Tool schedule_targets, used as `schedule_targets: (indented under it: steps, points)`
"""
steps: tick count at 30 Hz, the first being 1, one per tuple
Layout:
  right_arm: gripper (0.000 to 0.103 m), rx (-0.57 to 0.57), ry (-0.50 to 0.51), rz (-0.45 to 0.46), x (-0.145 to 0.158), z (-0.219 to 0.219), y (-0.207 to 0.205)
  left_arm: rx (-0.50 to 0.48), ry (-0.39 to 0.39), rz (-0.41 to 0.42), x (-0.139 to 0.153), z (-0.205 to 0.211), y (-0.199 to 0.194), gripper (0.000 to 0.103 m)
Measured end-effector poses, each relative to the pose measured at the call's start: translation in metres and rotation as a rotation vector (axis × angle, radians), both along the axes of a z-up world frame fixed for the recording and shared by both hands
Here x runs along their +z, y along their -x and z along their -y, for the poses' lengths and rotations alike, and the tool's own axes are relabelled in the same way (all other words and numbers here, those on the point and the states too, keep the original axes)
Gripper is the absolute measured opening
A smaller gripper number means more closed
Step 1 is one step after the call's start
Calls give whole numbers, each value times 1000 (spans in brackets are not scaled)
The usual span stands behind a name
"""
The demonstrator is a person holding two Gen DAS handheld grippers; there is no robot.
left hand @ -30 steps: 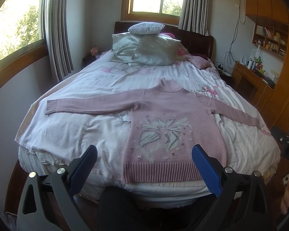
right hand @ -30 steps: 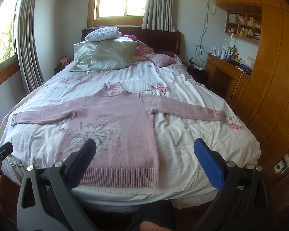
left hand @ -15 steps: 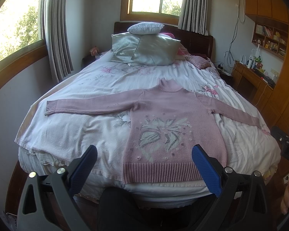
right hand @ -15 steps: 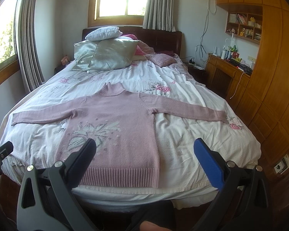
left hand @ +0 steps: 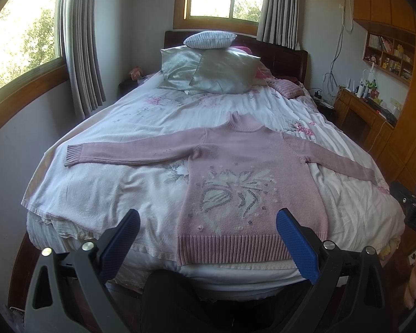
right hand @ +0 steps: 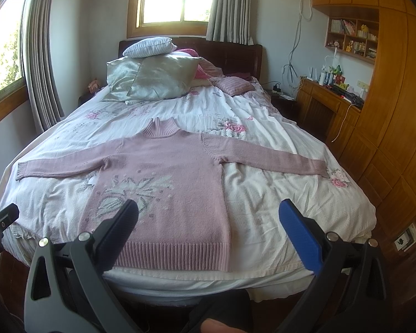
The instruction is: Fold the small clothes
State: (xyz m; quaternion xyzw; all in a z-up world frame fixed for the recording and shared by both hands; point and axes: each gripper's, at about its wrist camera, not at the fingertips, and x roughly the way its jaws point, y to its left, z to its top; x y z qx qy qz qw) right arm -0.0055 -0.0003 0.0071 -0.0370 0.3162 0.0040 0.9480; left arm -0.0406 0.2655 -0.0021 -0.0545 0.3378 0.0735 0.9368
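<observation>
The left wrist view is showing the side window [left hand: 22,44]; the right wrist view is showing more of the wooden wardrobe [right hand: 396,127]. A pink sweater [left hand: 252,191] is lying flat on the bed [left hand: 102,194], sleeves spread, hem at the near edge. The left tongs [left hand: 208,241] and right tongs [right hand: 209,233] are hovering wide apart before the hem, gripping nothing. Books are sitting in the wall shelf [right hand: 352,38].

left gripper [left hand: 208,230] — black frame | blue fingers [left hand: 296,241] | silver screws — dark trousers
</observation>
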Motion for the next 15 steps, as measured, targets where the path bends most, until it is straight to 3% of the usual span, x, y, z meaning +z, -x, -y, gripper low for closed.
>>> schedule_targets:
  steps: [12,15]
  points:
    - [100,1,6,-18,-15,0,-17,-12,5,-20,-20,-1,-15,99]
    - [100,7,15,-19,-20,2,-24,-61,59,-31,-25,-2,-26,99]
